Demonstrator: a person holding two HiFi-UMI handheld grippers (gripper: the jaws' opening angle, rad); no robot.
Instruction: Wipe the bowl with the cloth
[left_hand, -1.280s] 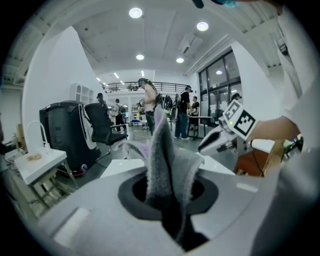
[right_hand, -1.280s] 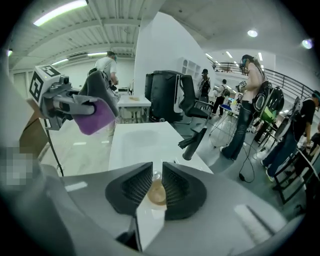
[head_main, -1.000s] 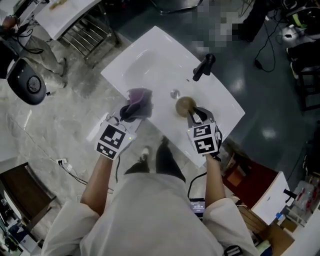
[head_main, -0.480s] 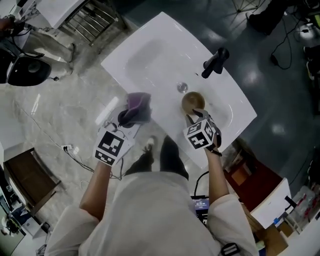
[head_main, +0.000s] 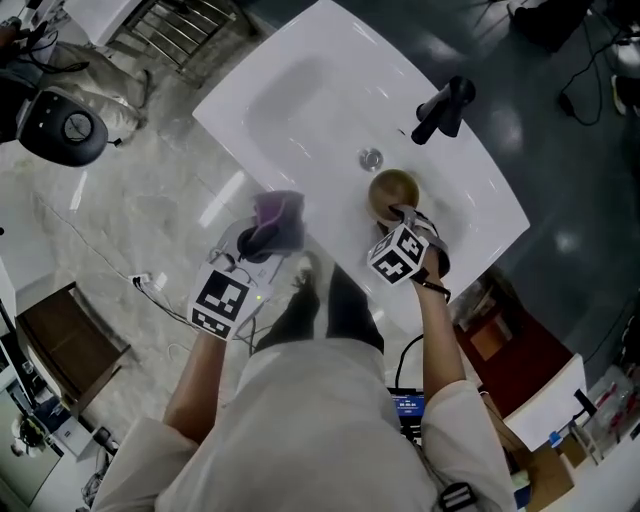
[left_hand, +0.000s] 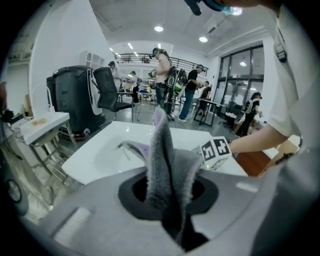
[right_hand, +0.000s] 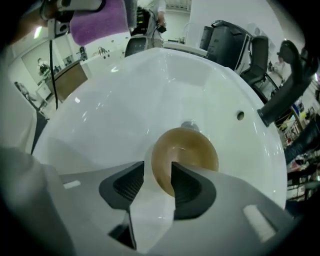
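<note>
Head view: at the left, the left gripper (head_main: 262, 238) hangs by the near edge of the white sink (head_main: 300, 90). Its jaws are pinched tight on a purple-grey cloth (head_main: 281, 210), which stands up between them in the left gripper view. Further right, the brown bowl (head_main: 392, 194) sits in the basin just beside the drain (head_main: 371, 158). The right gripper (head_main: 402, 218) points down at it. Its jaws have just been opening and stand spread, the bowl's near rim between them. A black faucet (head_main: 444, 107) stands beyond.

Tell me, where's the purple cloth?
In the head view it's on the left: the cloth is pinched in the left gripper, at the front edge of the sink.
</note>
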